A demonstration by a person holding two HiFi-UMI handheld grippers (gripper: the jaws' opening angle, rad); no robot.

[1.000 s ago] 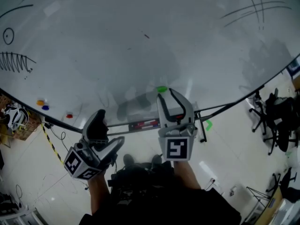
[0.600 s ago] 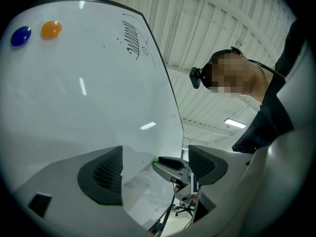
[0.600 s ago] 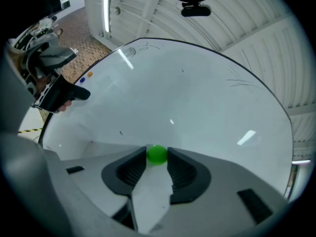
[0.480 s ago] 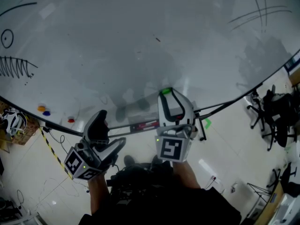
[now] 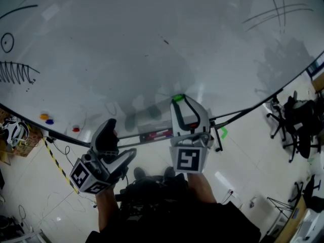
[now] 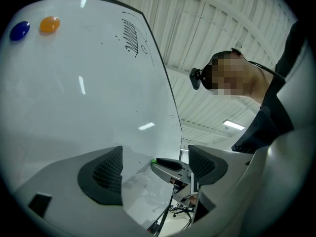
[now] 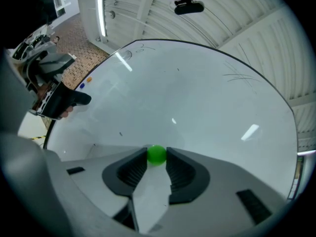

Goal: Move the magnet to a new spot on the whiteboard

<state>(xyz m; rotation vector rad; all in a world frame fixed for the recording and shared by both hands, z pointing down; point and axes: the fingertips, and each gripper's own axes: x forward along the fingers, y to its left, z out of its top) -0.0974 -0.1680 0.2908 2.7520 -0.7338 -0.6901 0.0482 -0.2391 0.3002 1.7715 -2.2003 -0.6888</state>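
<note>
We hold the right gripper (image 7: pixel 157 158) up to the whiteboard (image 5: pixel 152 44), and its fingers are closing on the green magnet (image 7: pixel 157 154). The magnet sits right at the fingertips, against the board's surface, with a dark ribbed pad (image 7: pixel 134 171) meeting it on either side. In the head view the same magnet shows as a small green spot at the far end of these fingers, just above the board's lower edge.

The left gripper (image 6: pixel 154 174) hangs to the left of the right fingers and further back from the board. Its fingers are spread wide, and the gap between them shows only the white surface and, further off, one finger of the right gripper with the green spot at its tip.

Well out beyond the left fingers – up and to the left in the left gripper view – an orange magnet (image 6: pixel 49 23) and a blue magnet (image 6: pixel 19 30) stick to the board side by side, close but apart. A red magnet (image 5: pixel 76 129) sits near the board's lower edge, ahead of the left fingers and to their left. Black marker strokes (image 5: pixel 17 70) cross the board far to the left of both pairs of fingers.
</note>
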